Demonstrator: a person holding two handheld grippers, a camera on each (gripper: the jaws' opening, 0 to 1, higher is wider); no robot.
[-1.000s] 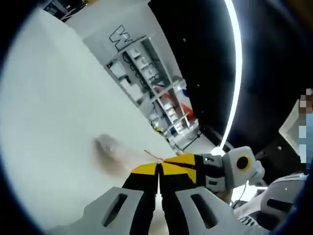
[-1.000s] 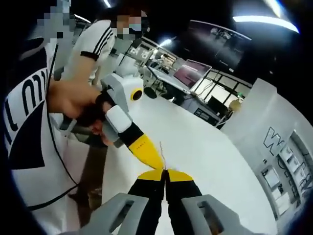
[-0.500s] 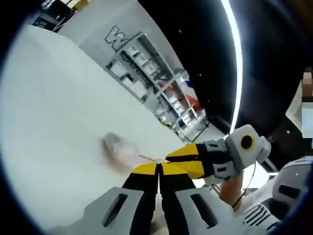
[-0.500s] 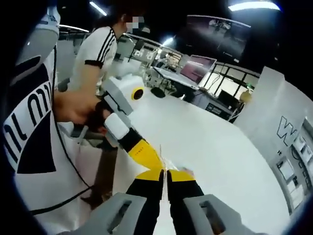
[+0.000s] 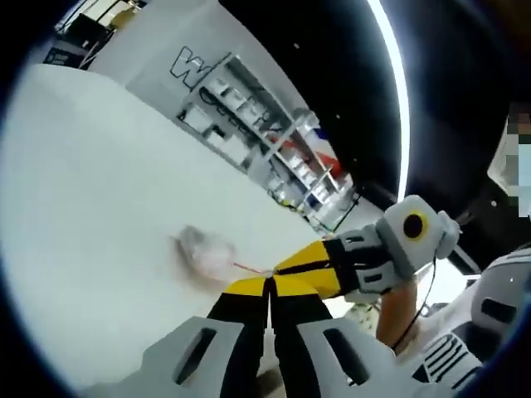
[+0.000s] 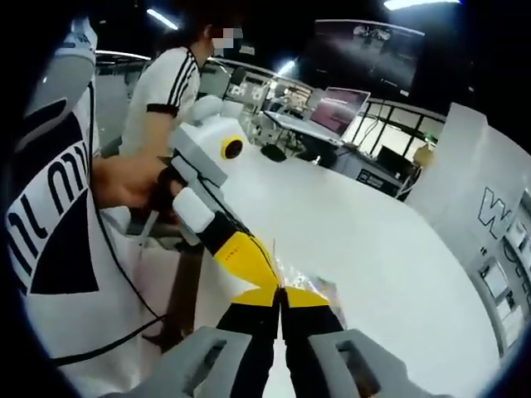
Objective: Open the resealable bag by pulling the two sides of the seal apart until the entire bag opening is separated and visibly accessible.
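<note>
A: Where is the bag?
B: In the left gripper view the clear resealable bag (image 5: 203,251) hangs over the white table (image 5: 83,182), at about 10 o'clock from the yellow tips. It looks blurry. A thin red seal line (image 5: 249,268) runs from it to the tips.

A: What is the left gripper (image 5: 270,286) doing?
B: Its two jaws are pressed together at the bottom of its view, and they pinch the edge of the bag.

A: And the right gripper (image 6: 280,294)?
B: In the right gripper view its jaws are tight together too, with the bag (image 6: 311,286) showing just above them, toward 1 o'clock. They seem to pinch its edge.

A: Are the two grippers close?
B: Yes. In the left gripper view the right gripper (image 5: 309,264) comes in from 3 o'clock and its yellow tip touches the left one's tip. In the right gripper view the left gripper (image 6: 249,264) comes down from 10 o'clock to meet the tips.

A: Who holds it?
B: A hand (image 6: 133,182) grips the left gripper, beside a white shirt with dark letters (image 6: 50,215)

A: What is behind?
B: Shelves (image 5: 257,124) far off at 12 o'clock, and screens (image 6: 336,108) in the right gripper view
</note>
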